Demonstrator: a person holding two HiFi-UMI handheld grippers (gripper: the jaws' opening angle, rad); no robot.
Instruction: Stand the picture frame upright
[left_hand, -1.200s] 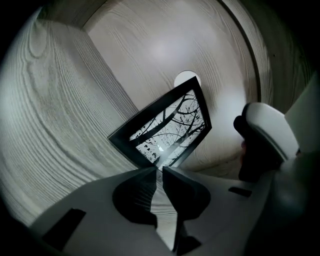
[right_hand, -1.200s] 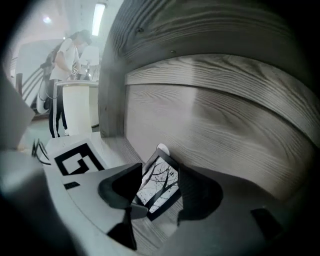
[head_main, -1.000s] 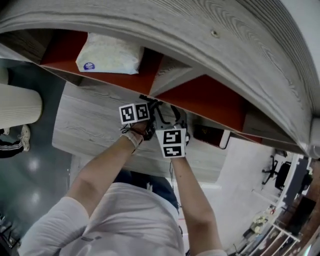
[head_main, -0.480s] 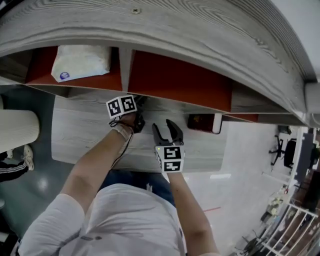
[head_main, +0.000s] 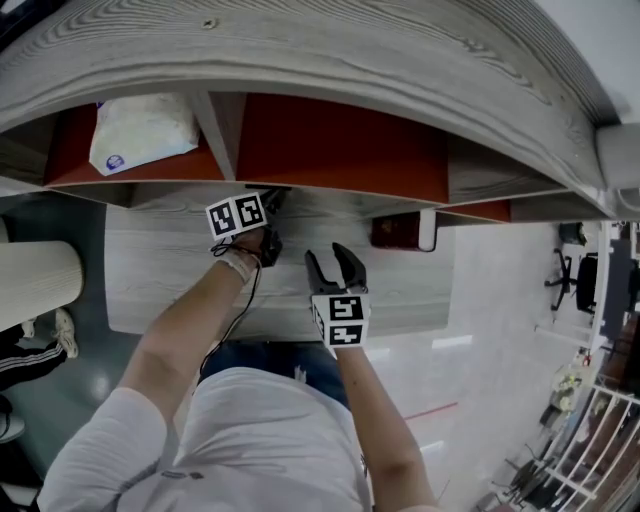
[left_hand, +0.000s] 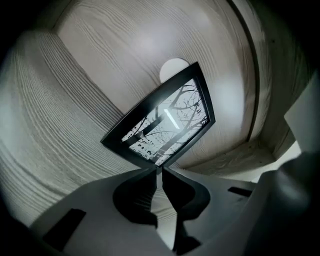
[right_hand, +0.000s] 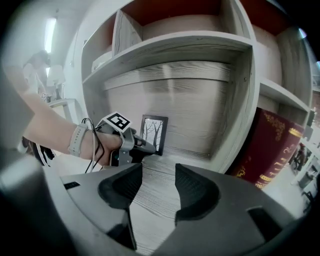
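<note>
Left gripper (head_main: 268, 243) has its jaws drawn in to a thin slit, nipping the lower corner of the picture frame (left_hand: 165, 122), a black frame around bare black trees on white. In the right gripper view that frame stands upright on the grey wooden shelf (right_hand: 165, 182) near the back panel, with the left gripper at its 8 o'clock. Right gripper (head_main: 331, 262), at 4 o'clock of the left one in the head view, holds its jaws wide apart with only shelf board between them. At 3 o'clock a dark red book (right_hand: 272, 145) stands in the next compartment.
</note>
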